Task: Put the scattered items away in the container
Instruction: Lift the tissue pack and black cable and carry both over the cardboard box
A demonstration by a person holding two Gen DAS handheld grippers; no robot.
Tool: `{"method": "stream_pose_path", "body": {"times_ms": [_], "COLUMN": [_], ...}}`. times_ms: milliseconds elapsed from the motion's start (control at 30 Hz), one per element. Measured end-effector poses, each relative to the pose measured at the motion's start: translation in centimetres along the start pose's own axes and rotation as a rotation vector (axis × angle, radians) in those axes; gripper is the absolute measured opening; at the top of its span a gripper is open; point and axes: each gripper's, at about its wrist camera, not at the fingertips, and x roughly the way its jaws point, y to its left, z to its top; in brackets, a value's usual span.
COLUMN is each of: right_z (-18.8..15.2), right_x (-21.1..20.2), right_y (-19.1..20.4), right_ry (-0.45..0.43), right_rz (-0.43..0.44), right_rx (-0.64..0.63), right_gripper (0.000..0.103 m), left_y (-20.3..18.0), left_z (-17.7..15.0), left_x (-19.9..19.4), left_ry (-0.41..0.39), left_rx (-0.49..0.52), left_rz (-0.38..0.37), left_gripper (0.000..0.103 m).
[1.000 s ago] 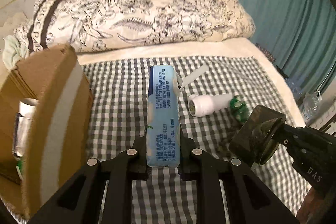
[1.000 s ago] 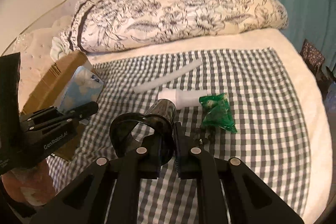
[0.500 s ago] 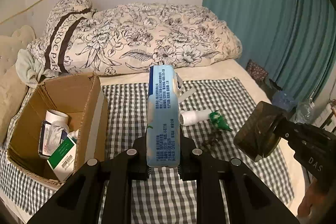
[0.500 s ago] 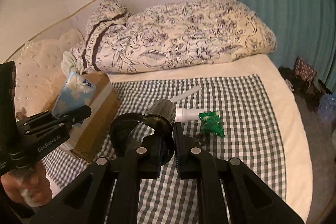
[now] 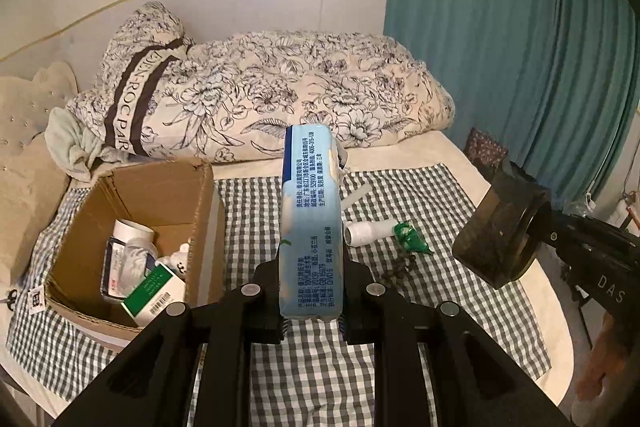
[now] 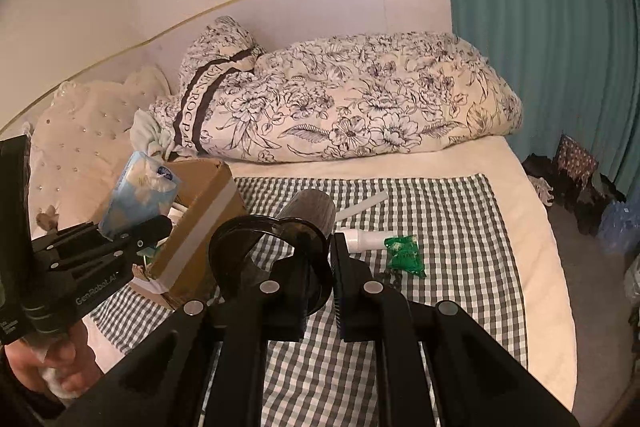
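My left gripper (image 5: 312,311) is shut on a light blue tissue pack (image 5: 312,223) and holds it high above the checked cloth, right of the open cardboard box (image 5: 200,187). The box holds a white cup, a green-and-white carton and other items. My right gripper (image 6: 320,291) is shut on a dark translucent cup (image 6: 280,247), raised above the cloth; it also shows in the left wrist view (image 5: 500,231). A white bottle (image 5: 366,231), a green packet (image 5: 410,237), a white strip (image 5: 356,195) and a dark small clump (image 5: 400,265) lie on the cloth.
A floral duvet (image 5: 280,95) lies along the wall behind the cloth. A teal curtain (image 5: 500,47) hangs at the right. Pale cushions (image 6: 80,131) sit left of the box. The bed's right edge drops to a floor with bags (image 6: 576,167).
Both grippers have risen and pulled back with their loads, so the cloth and items look smaller. The box's inside has come into the left wrist view.
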Motion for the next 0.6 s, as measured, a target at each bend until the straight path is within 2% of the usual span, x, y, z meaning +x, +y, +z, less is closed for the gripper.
{"method": "stream_pose_path", "body": {"times_ms": [233,600], "right_z": [0.8,2.3], "right_x": [0.0,1.5], "right_y": [1.5,5.3], "right_ry": [-0.022,-0.024], "right_rz": [0.001,0.039], "right_rx": [0.001,-0.038], "right_gripper": [0.01,0.01], "left_y": [1.4,6.1], "left_z": [0.3,1.0], "left_x": [-1.2,-2.5], "left_ry": [-0.014,-0.038], "left_rx": [-0.001,-0.044], "left_rz": [0.016,0.064], "left_gripper": [0.018,0.018]}}
